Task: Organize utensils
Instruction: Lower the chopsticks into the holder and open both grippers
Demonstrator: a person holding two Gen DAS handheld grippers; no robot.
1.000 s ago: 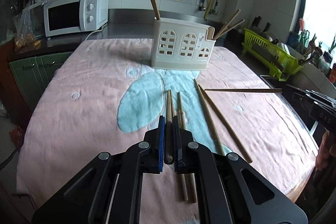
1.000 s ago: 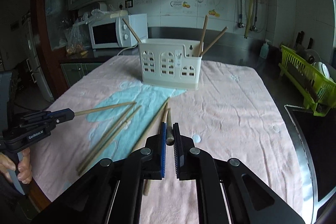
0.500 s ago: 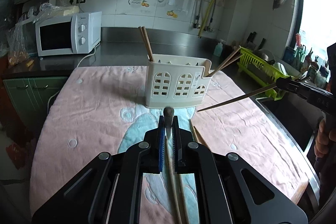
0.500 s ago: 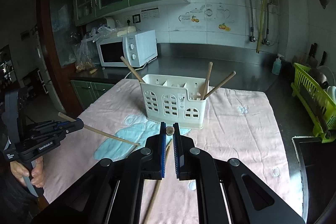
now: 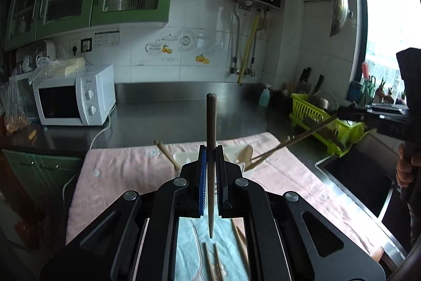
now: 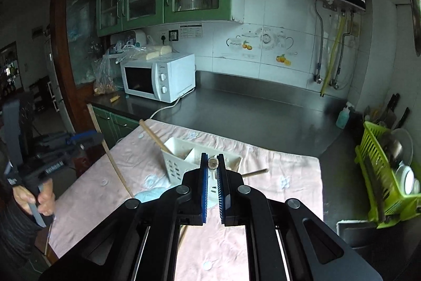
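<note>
Chopsticks, one pinched in each gripper, left [image 5: 211, 149] and right [image 6: 212, 157], above one white holder [image 6: 179, 162].

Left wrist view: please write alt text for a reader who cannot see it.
The left gripper is shut on a chopstick above a pink cloth. Behind it stands a white holder, and the right gripper brings another chopstick.

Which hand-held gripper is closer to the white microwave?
Left. The left hand-held gripper is on the microwave's side of the table; the right hand-held gripper is across it, by the green rack.
</note>
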